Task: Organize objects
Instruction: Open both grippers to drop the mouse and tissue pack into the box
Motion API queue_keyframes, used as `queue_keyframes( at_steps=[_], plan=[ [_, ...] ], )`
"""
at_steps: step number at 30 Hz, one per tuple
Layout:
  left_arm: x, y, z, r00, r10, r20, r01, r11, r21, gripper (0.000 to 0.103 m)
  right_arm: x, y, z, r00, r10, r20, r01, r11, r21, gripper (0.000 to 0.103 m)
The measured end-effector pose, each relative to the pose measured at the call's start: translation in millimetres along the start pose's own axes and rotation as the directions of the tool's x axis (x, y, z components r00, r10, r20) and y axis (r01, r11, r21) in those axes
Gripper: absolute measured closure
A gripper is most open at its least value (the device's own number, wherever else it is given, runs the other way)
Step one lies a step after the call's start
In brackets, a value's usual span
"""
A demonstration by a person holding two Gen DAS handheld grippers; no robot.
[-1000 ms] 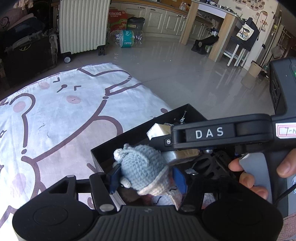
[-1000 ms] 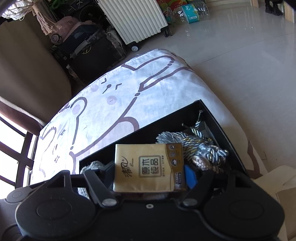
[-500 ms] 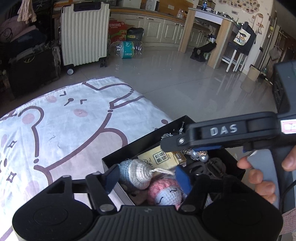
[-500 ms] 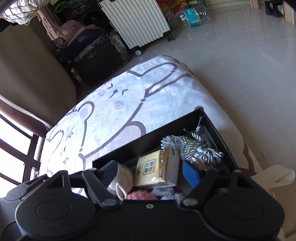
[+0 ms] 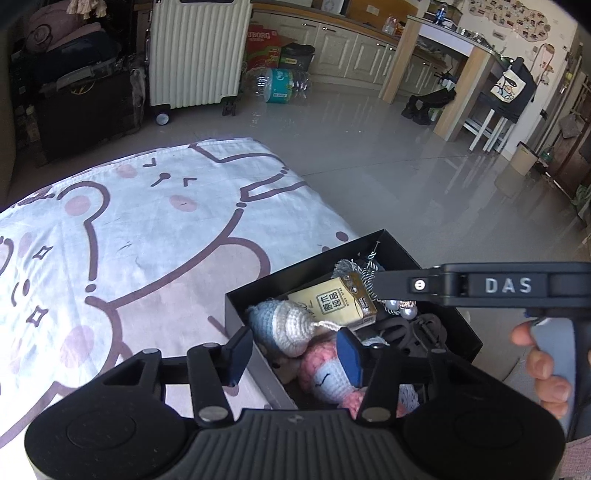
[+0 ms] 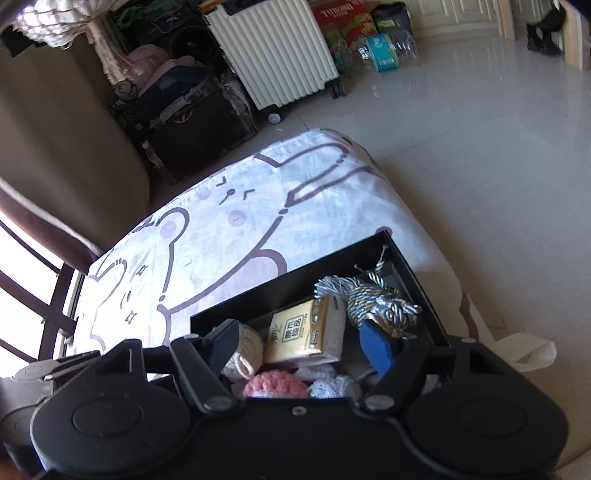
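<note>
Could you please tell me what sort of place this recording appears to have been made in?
Most likely a lived-in home, an open room beside a kitchen. A bed or mattress under a cartoon bear sheet holds the black box; a white ribbed suitcase stands on the glossy tiled floor, with cream kitchen cabinets behind.

- A lived-in home, open to its kitchen: cream cupboards (image 5: 332, 51) run along the far wall under a wooden counter
- A ribbed white suitcase (image 5: 195, 55) stands on the glossy tiled floor (image 5: 388, 166), a pack of water bottles (image 5: 277, 86) nearby
- A bedsheet (image 5: 129, 229) printed with cartoon bears (pink cheeks) covers the near surface
- Photos (image 5: 517, 22) dot one wall
</note>
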State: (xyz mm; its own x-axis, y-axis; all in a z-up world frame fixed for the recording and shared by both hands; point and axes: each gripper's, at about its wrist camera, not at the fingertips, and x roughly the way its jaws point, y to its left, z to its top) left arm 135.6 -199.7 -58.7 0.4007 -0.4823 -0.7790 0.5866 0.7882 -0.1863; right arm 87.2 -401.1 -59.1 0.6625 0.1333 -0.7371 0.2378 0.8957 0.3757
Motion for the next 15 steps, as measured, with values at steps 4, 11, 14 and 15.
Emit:
queue_keyframes(
  at_steps=[4, 11, 14, 15],
  plan=[
    [-16, -4, 0, 0.999, 0.033, -0.006, -0.033, 0.999, -0.005, 0.047, -23, 11, -2, 1.000, -0.011, 0.024, 0.012, 0.998, -0.063, 0.029],
    [-53, -16, 4, 0.995, 0.102, 0.013, -0.102, 0.995, -0.021, 0.023, -61, 18, -6, 0.997, -0.069, 0.045, 0.074, 0.991, -0.114, 0.029],
    [-67, -23, 3, 0.991, 0.136, 0.009, -0.136, 0.990, -0.021, 0.019, -80, 22, -10, 0.992, -0.112, 0.060, 0.120, 0.983, -0.139, 0.029],
    [-72, -25, 2, 0.990, 0.144, 0.007, -0.144, 0.989, -0.023, 0.018, -86, 22, -11, 0.990, -0.124, 0.064, 0.132, 0.981, -0.144, 0.029]
  ],
)
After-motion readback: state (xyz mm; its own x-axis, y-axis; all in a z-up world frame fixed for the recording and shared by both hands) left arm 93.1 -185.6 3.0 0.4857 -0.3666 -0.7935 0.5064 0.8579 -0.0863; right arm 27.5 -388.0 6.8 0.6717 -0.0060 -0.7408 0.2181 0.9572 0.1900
